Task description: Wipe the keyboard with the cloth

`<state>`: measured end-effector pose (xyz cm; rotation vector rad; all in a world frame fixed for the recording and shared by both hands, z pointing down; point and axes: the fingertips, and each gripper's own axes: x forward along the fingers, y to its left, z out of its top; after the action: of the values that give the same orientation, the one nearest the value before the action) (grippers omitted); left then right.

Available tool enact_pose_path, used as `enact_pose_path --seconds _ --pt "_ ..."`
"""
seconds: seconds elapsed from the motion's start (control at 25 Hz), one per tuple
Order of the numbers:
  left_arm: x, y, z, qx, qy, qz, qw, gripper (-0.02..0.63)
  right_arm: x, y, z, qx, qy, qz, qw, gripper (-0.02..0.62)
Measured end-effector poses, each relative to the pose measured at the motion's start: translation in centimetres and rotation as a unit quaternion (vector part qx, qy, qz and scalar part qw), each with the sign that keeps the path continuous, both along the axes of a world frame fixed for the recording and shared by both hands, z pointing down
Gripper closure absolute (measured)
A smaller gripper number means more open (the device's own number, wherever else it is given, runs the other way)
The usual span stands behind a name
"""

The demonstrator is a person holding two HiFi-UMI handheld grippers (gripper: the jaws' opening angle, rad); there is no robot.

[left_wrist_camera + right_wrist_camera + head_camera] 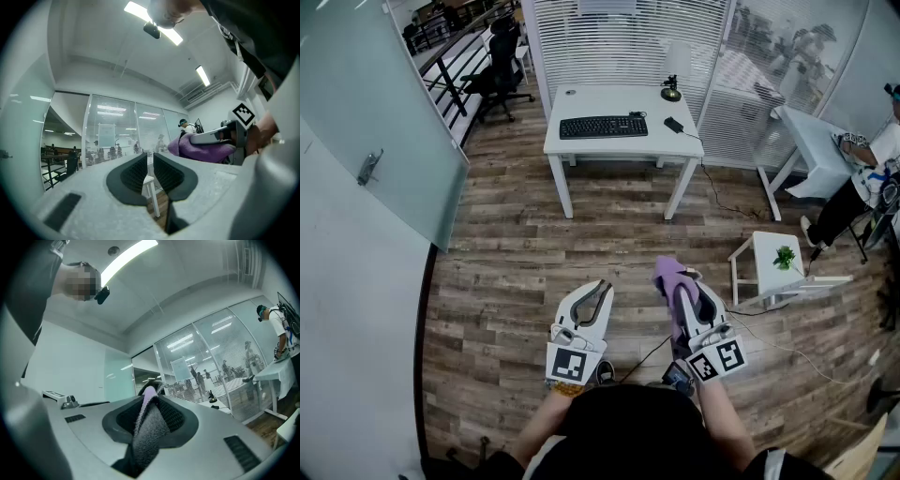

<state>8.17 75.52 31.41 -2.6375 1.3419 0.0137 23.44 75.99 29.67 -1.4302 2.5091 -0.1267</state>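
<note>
The right gripper [684, 286] pinches the soft purple cloth [667, 272] tight between its fingers [179, 416], ready for wiping, while the empty left gripper [596, 292] has its fingers closed, both well apart from the black keyboard [603, 126] on the white table [609, 98].

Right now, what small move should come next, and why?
Probably walk forward to the white desk. The purple fuzzy cloth is clamped in the right gripper, but the black keyboard lies on that desk, well ahead across the wood-plank floor, so it looks out of reach.
</note>
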Motion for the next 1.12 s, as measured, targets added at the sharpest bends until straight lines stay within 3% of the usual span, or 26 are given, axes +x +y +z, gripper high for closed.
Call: enact_pose_path --seconds 0.2,0.52,0.84,1.12 --pt "-2.5 -1.3 0.4 -0.006 0.0 -0.002 1.0 0.552 -1.6 -1.1 0.5 -0.004 -0.035 0.004 0.999 0.508" --pt "-3.8 -6.5 1.4 -0.009 -0.005 -0.014 0.9999 0.552 -1.5 -6.3 1.9 -0.019 -0.035 0.011 0.999 0.508" --pt "-3.3 -16.2 2.6 -0.013 -0.017 -0.029 0.9994 0.552 0.2 -18.0 4.2 -0.028 -0.058 0.015 0.998 0.508" --pt "-0.1 -27.2 2.8 -0.038 -0.034 -0.035 0.9981 0.552 3.3 -29.5 4.3 -0.037 -0.072 0.007 0.997 0.508"
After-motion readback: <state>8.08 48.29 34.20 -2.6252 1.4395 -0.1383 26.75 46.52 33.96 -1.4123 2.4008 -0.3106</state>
